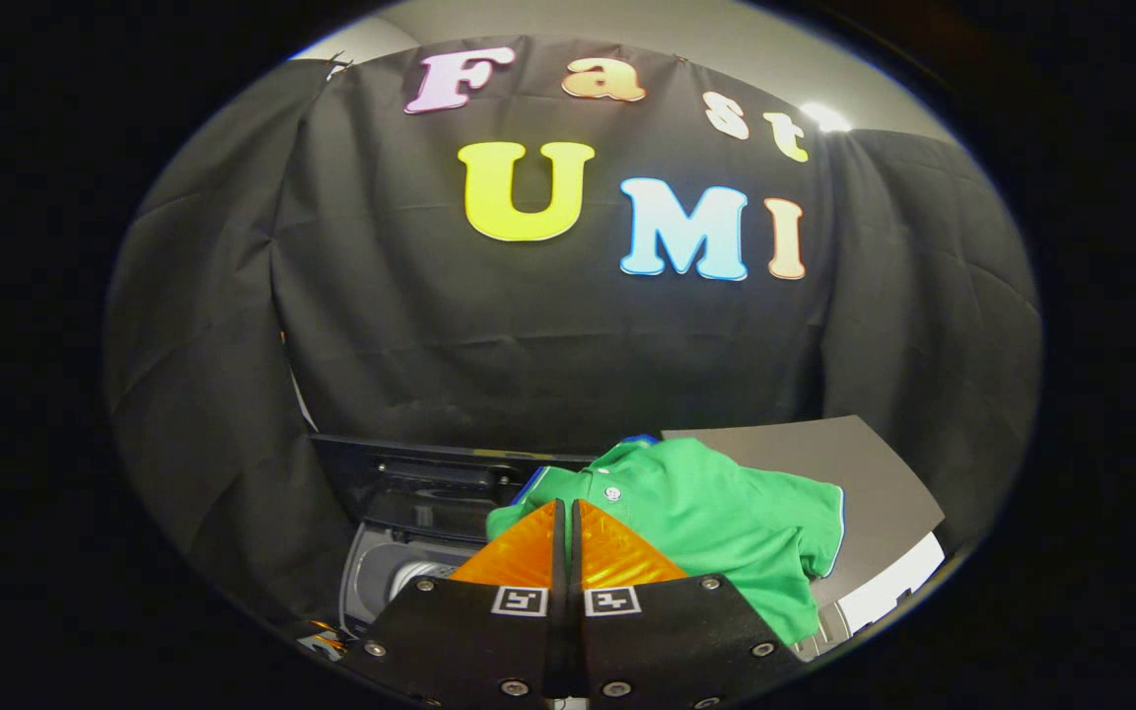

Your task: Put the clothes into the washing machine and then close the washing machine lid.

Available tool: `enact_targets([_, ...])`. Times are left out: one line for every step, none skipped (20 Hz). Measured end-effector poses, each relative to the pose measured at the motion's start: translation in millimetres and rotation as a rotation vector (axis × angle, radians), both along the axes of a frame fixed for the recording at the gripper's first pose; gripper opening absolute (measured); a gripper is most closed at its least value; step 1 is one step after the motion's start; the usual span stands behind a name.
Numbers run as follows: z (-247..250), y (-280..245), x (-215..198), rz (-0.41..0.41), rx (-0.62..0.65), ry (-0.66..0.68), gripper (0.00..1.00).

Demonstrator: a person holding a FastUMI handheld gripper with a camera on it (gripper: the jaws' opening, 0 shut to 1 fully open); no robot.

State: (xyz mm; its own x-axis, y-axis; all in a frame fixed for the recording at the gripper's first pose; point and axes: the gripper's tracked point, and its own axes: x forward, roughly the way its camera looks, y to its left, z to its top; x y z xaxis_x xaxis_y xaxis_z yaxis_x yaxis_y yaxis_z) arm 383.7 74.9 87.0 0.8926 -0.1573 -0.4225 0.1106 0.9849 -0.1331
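My claw [568,505] sits at the bottom centre of the frame, its two fingers drawn together with only a thin dark seam between them. I can't see any cloth pinched in that seam, so I'd call it closed on nothing, though the very tips overlap the shirt's edge and I can't rule out a fold caught there.

Just ahead of the tips, and spreading toward the lower right of the frame, lies the green polo shirt [726,523]. Its collar, with blue trim and a white button, is nearest the tips, a little above and right of them; the body runs away to the right and downward, with a short sleeve reaching the far right. So the shirt's long axis goes from centre to lower right, slanting across my fingers rather than in line with them.

The shirt rests on a flat grey panel [874,473] in the right of the frame, which I take to be part of the washing machine's top or a table beside it; I can't tell which.

To the lower left of the tips is the washing machine [371,582], with its dark lid [410,473] raised behind the opening and the pale drum [420,577] visible below it. The tub is open and looks empty from here.

The move ahead turns on this: shirt right of my fingers, open drum left of them. I judge the shirt is not yet in the machine, and the lid has yet to be closed.
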Motion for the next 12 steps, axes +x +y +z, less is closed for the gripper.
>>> enact_targets([0,11,1,0.008,0.006,0.001,0.0])
enact_targets([0,23,2,0.016,0.014,0.001,0.0])
enact_targets([-1,35,4,0.025,0.022,-0.001,0.0])
enact_targets([-2,45,6,0.033,0.027,-0.001,0.0])
enact_targets([-5,54,9,0.04,0.031,0.003,0.0])
enact_targets([-7,62,11,0.047,0.033,0.008,0.0])
enact_targets([-12,71,14,0.055,0.037,0.011,0.0])
enact_targets([-15,79,17,0.062,0.039,0.019,0.0])
enact_targets([-20,85,20,0.067,0.039,0.024,0.0])
enact_targets([-25,91,23,0.073,0.04,0.031,0.0])
enact_targets([-31,95,26,0.077,0.043,0.042,0.0])
enact_targets([-37,100,28,0.081,0.047,0.054,0.0])
